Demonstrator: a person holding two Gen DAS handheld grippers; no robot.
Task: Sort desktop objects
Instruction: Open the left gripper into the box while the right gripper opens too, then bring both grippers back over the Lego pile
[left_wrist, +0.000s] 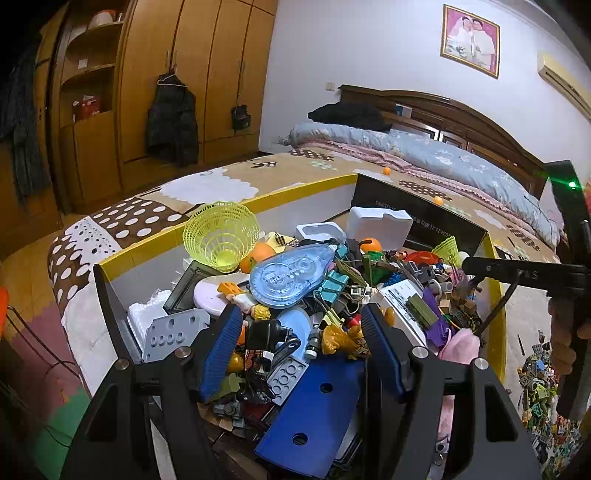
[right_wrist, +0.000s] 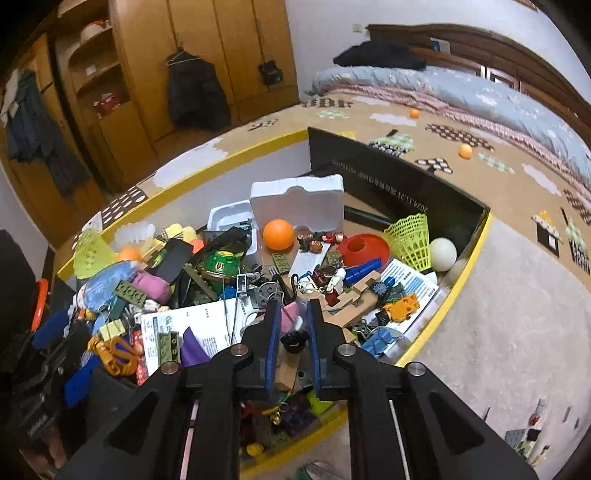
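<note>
A yellow-rimmed box (left_wrist: 303, 192) holds a heap of mixed small objects. My left gripper (left_wrist: 299, 325) hangs open and wide over the heap, with a black toy figure (left_wrist: 266, 332) and a yellow figure (left_wrist: 340, 339) lying in the gap, neither of them gripped. A clear blue correction-tape dispenser (left_wrist: 288, 277) lies just beyond its fingertips. My right gripper (right_wrist: 293, 310) stands over the same box (right_wrist: 229, 155) with only a narrow gap between its blue pads. A small black round piece (right_wrist: 293, 339) shows in that gap; I cannot tell if the pads touch it. In the left wrist view the right gripper (left_wrist: 476, 267) sits at the box's right side, held by a hand (left_wrist: 565, 332).
In the box are a yellow mesh basket (left_wrist: 221, 232), a white foam block (right_wrist: 299, 203), an orange ball (right_wrist: 278, 234), a red cone (right_wrist: 364, 249) and a white ball (right_wrist: 442, 254). A pile of small bricks (left_wrist: 539, 387) lies on the grey mat to the right. A bed (right_wrist: 480, 92) lies behind.
</note>
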